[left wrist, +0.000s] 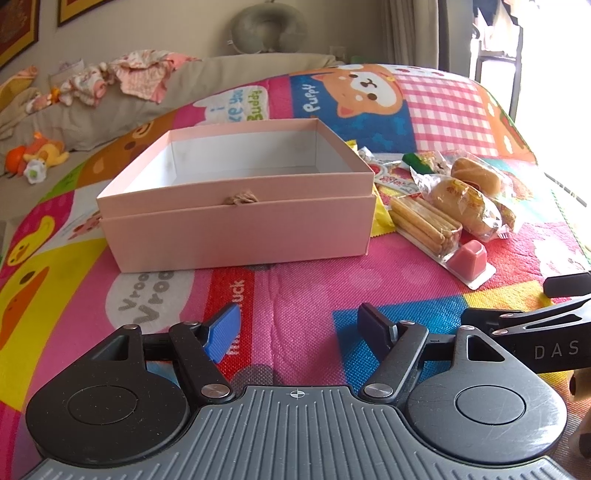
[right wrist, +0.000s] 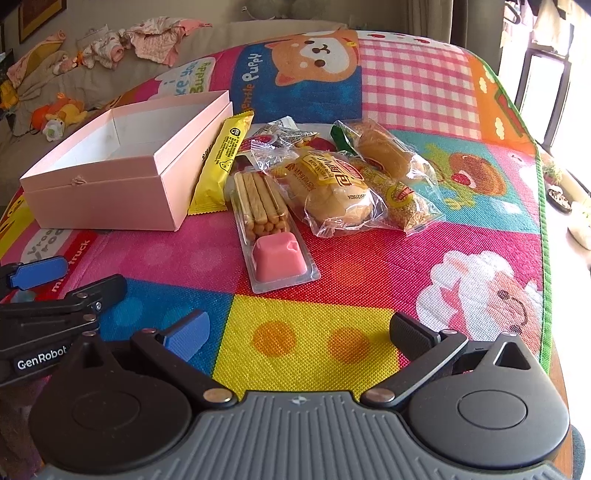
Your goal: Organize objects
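An open, empty pink box [left wrist: 236, 229] [right wrist: 107, 199] stands on the colourful play mat. To its right lie snacks: a biscuit-stick pack with a pink dip cup [right wrist: 269, 221] [left wrist: 436, 236], a yellow wrapped bar [right wrist: 221, 158], two wrapped buns [right wrist: 332, 192] [right wrist: 388, 151] [left wrist: 465, 199] and small packets [right wrist: 280, 133]. My left gripper [left wrist: 299, 325] is open and empty, in front of the box. My right gripper [right wrist: 295, 332] is open and empty, in front of the biscuit pack. Each gripper shows at the edge of the other's view.
The play mat [right wrist: 443, 229] covers the floor; its green edge runs along the right. A beige sofa [left wrist: 122, 99] with baby clothes and soft toys lies beyond the box. A neck pillow [left wrist: 267, 26] hangs behind. A bright window is at the far right.
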Demonstrator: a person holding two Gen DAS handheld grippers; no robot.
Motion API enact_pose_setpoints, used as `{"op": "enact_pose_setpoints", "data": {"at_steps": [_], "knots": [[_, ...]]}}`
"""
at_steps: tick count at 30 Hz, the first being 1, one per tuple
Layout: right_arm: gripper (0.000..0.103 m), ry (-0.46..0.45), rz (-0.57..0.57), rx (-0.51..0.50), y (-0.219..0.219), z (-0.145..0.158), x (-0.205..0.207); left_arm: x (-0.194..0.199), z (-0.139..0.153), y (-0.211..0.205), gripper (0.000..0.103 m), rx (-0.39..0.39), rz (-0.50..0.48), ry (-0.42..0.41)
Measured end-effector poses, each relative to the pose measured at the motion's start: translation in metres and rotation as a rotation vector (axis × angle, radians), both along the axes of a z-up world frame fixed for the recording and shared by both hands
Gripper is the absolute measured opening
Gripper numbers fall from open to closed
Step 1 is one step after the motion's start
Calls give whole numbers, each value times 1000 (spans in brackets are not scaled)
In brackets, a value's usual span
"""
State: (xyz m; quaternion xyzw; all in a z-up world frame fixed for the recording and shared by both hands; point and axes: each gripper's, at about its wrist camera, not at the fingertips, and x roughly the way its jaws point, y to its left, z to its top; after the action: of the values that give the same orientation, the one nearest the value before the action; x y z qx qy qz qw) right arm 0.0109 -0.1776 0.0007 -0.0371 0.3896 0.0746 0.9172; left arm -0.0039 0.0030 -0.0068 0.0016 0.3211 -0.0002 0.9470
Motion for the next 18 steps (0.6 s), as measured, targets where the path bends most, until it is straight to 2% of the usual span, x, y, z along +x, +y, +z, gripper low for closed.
{"op": "enact_pose_setpoints", "data": {"at_steps": [2,5,7,9,10,12,14,15,18], "knots": [[103,7,1,2,-1,1,1,0,1,2,77,-12,-2,0],[103,9,13,1,-1,2,1,-6,8,7,70,-22,-13,-5],[103,35,51,10,-2,5,1,-14,26,17,70,-37,-25,-44],[103,56,91,54,-6,13,-1,-19,56,35,70,-48,-11,-115],[103,28,91,74,-10,23,-5,-18,71,45,70,-43,2,-149],[103,-90,85,53,-14,47,-13,-3,99,67,70,-20,41,-188],[103,-230,78,18,-17,76,-19,34,116,93,70,3,95,-139],[103,-272,76,13,-19,87,-20,54,117,106,70,6,124,-99],[103,-319,90,49,-25,119,-5,109,103,135,70,-22,199,18]]}}
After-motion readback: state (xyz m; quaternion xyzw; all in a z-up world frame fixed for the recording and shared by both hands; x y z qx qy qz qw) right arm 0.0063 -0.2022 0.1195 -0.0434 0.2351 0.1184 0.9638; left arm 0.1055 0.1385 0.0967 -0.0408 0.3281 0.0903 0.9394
